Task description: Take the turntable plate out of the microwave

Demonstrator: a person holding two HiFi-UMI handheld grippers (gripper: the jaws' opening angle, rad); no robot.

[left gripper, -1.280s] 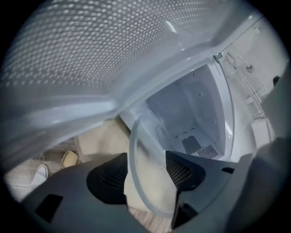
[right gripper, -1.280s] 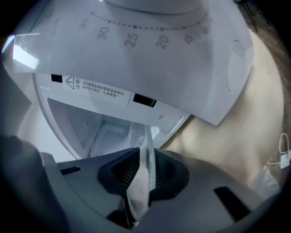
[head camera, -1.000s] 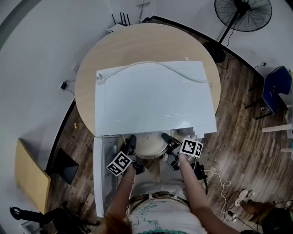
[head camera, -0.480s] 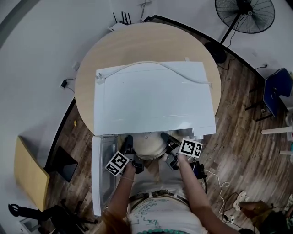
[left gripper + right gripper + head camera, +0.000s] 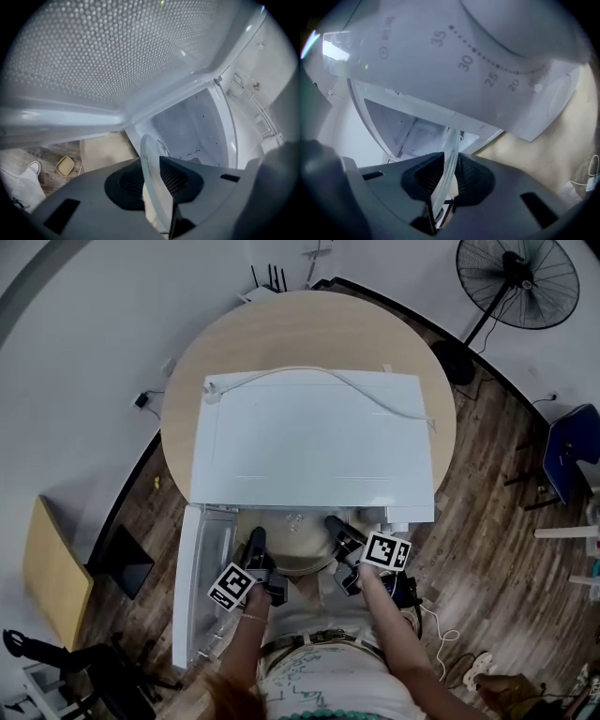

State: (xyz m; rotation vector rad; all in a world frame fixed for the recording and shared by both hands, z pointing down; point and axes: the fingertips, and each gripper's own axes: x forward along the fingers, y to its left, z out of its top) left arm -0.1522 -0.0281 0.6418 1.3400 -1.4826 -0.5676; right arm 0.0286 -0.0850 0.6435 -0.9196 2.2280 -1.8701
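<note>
The glass turntable plate (image 5: 296, 551) sticks out of the front of the white microwave (image 5: 309, 437), held level between both grippers. My left gripper (image 5: 256, 540) is at its left rim, my right gripper (image 5: 334, 525) at its right rim. In the left gripper view the plate's edge (image 5: 151, 164) runs between the dark pads and the jaws of the left gripper (image 5: 157, 180) are closing on it. In the right gripper view the right gripper (image 5: 445, 176) is shut on the clear rim (image 5: 450, 150). The middle of the plate is hidden in both gripper views.
The microwave door (image 5: 200, 582) hangs open to the left, its mesh window (image 5: 93, 56) close over the left gripper. The timer dial panel (image 5: 487, 56) is above the right gripper. The microwave sits on a round wooden table (image 5: 281, 329). A fan (image 5: 517, 279) stands on the floor behind.
The left gripper has shifted outward along the plate's left side and its jaws have come together on the rim. The right gripper has kept its grip and place.
</note>
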